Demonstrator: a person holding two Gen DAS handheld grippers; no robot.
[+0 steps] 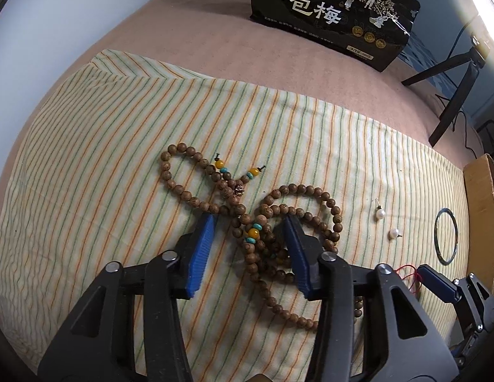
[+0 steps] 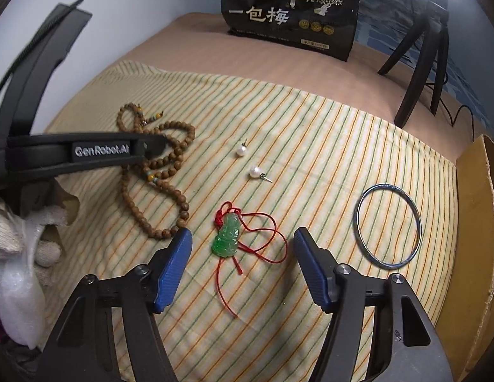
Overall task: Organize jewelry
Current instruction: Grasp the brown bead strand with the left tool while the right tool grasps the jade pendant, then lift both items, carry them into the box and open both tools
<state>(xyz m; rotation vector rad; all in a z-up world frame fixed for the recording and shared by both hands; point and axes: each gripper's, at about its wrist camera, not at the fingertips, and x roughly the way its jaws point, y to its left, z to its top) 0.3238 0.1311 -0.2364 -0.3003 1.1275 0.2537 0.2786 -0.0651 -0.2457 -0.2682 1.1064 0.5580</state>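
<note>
Striped cloth [image 1: 87,191] spread over a pinkish surface [image 1: 189,31], jewelry scattered across it. Left gripper [image 1: 248,222] low over the cloth, blue fingers [image 1: 200,248] spread apart, straddling a tangled heap of brown wooden beads [image 1: 247,219] with yellow and turquoise spacers; beads lying between the fingers, looped out ahead and trailing back beneath, not clamped. From the right wrist view, the same beads [image 2: 161,165] at left under the left gripper's black body. Right gripper [image 2: 243,234] also low, fingers [image 2: 172,270] wide apart, either side of a green jade pendant [image 2: 227,237] on a red cord [image 2: 266,238]; pendant flat on the cloth between the fingertips, touching neither. Two pearl earrings [image 2: 241,149] [image 2: 254,170] beyond the pendant, near each other but apart, posts pointing outward; same pair [image 1: 380,214] to the right in the left wrist view. Metal bangle [image 2: 388,226] flat on the cloth to the right of the right gripper, close to a cardboard edge [image 2: 476,222]. Black bag [image 2: 291,12] with Chinese lettering standing at the far side of the surface, black tripod [image 2: 418,63] legs beside it. Gloved hand [image 2: 14,232] at the left edge of the right wrist view.
</note>
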